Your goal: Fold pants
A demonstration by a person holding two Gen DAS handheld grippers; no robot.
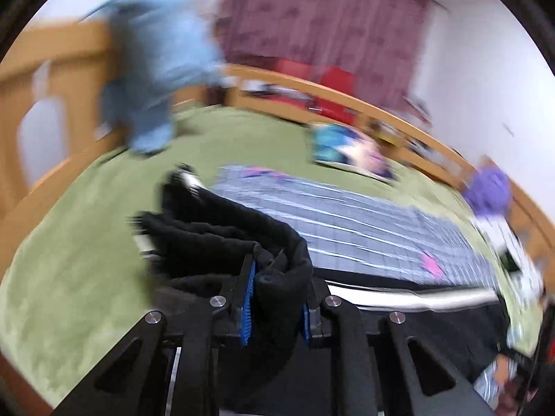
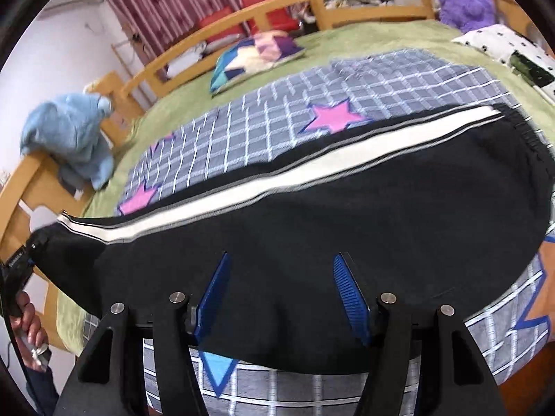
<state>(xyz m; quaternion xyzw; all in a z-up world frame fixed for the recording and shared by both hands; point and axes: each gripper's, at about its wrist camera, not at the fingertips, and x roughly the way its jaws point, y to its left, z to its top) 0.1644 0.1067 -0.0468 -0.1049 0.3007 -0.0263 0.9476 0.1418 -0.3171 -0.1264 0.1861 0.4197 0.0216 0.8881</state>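
Note:
Black pants (image 2: 347,208) with a white side stripe (image 2: 277,176) lie lengthwise on a grey checked blanket (image 2: 260,128) with pink stars. My right gripper (image 2: 282,291) hovers over the middle of the black cloth, jaws wide open and blue pads (image 2: 350,294) apart. My left gripper (image 1: 277,298) is shut on a bunched fold of the pants (image 1: 215,239) at the leg end, lifted off the bed. In the right wrist view, the left gripper (image 2: 20,260) shows at the far left edge on the leg end, with a person's hand (image 2: 29,315) below it.
The blanket lies on a green bed cover (image 1: 69,242) inside a wooden bed frame (image 2: 312,0). A light blue garment (image 2: 73,131) hangs on the rail. A patchwork pillow (image 2: 256,55), a purple plush toy (image 2: 464,0) and a white spotted pillow (image 2: 503,45) sit further back.

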